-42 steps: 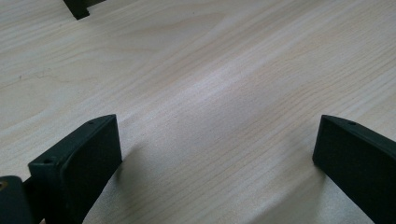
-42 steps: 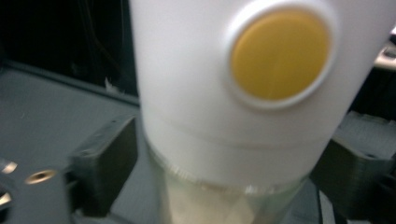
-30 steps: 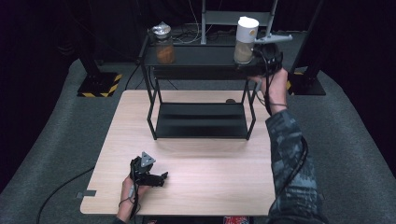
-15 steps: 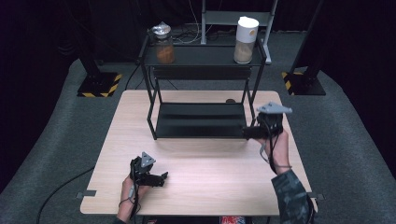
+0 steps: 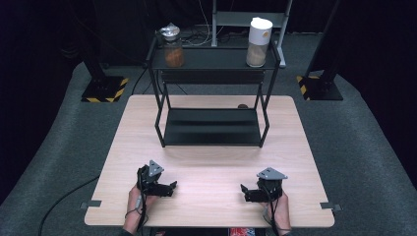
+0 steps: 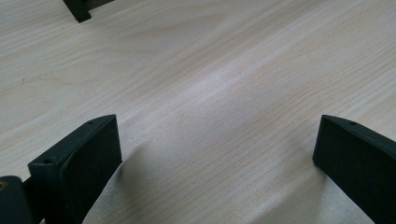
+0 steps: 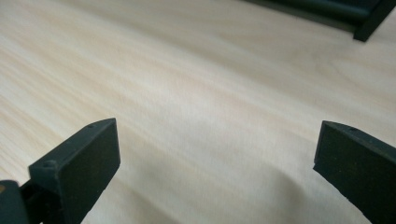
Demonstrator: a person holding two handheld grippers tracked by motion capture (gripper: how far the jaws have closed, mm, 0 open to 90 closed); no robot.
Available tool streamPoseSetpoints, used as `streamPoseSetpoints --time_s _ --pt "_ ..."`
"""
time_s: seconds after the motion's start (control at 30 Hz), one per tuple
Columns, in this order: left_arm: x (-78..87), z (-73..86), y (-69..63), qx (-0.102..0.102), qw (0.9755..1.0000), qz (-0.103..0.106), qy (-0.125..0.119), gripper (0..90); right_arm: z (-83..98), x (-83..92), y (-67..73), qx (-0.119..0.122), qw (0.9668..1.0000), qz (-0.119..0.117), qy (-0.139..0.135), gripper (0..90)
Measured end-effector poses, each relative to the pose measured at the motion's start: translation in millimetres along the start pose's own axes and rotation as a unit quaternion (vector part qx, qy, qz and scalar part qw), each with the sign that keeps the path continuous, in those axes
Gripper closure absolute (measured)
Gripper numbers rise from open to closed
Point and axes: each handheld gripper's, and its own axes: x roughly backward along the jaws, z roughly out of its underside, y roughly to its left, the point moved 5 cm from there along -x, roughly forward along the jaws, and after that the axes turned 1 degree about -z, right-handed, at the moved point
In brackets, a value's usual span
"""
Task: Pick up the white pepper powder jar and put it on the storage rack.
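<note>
Now both grippers rested at the near table edge, nothing held.

Left gripper and right gripper are seen low on the table, jaws spread wide and empty, bare wood between them in both gripper views. Rack is noted mid-table; on its top shelf a glass jar at left and a white canister at right, well apart from both grippers. Work is judged paused or finished, with both containers shelved. Any further move would call for a long forward reach, jaws kept wide.
</note>
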Motion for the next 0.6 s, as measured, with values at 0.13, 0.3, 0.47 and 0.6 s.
streamPoseSetpoints --time_s 0.13,0.3,0.47,0.6 --pt "0.3 0.1 -0.9 -0.004 1.0000 -0.002 0.000 0.5 2.0 1.5 -3.4 -0.008 0.9998 -0.019 -0.003 0.0" --pt "0.3 0.5 -2.2 -0.005 1.0000 -0.004 -0.003 0.4 -0.5 -0.9 -5.0 -0.007 0.9998 -0.021 0.004 0.0" --pt "0.6 0.9 -3.6 -0.009 0.9999 -0.007 -0.004 0.5 2.0 0.8 -3.0 -0.009 0.9999 -0.010 -0.006 0.0" --pt "0.7 0.9 -5.4 -0.013 0.9999 -0.010 -0.005 0.5 3.2 1.5 -2.3 -0.011 0.9999 -0.007 -0.010 0.0"
